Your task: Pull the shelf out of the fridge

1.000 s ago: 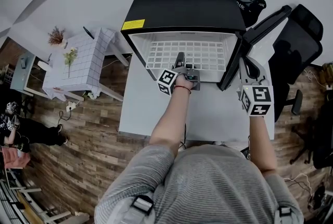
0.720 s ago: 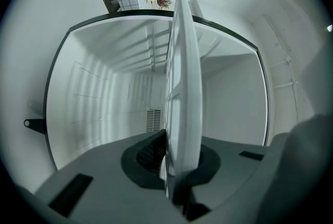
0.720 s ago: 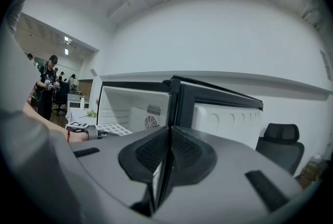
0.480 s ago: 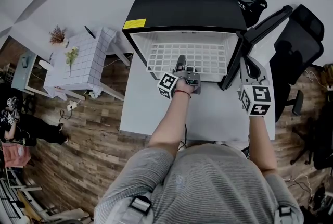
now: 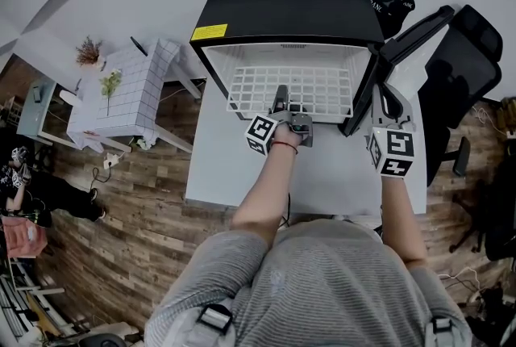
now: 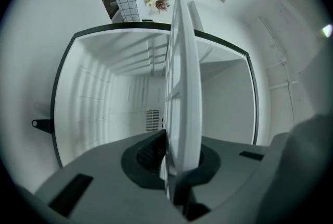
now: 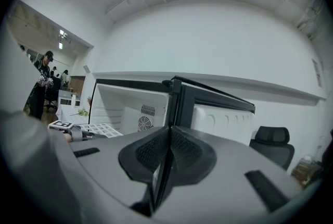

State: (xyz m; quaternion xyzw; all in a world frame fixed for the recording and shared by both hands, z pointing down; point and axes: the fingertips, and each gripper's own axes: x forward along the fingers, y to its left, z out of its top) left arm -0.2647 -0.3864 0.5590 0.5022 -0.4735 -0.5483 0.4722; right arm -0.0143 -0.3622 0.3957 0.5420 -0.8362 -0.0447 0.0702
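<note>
The black fridge [image 5: 286, 2] stands on a white table [image 5: 218, 168] with its door [image 5: 411, 39] swung open to the right. Its white wire shelf [image 5: 258, 91] sticks partway out of the opening. My left gripper [image 5: 280, 105] is shut on the shelf's front edge near the middle. In the left gripper view the shelf [image 6: 182, 61] runs edge-on between the pads of the left gripper [image 6: 174, 165] into the white interior. My right gripper [image 5: 387, 99] hovers beside the door's lower edge. Seen in its own view, the right gripper [image 7: 167, 137] is shut, pads together, facing the door [image 7: 223, 113].
A black office chair [image 5: 468, 63] stands right of the door and a black bag [image 5: 387, 2] behind the fridge. A small tiled side table [image 5: 133, 95] with dried flowers sits to the left. A person [image 7: 41, 82] stands far off at the left.
My right gripper has shifted slightly up and left toward the fridge door. The left gripper keeps its hold on the shelf, which has barely moved.
</note>
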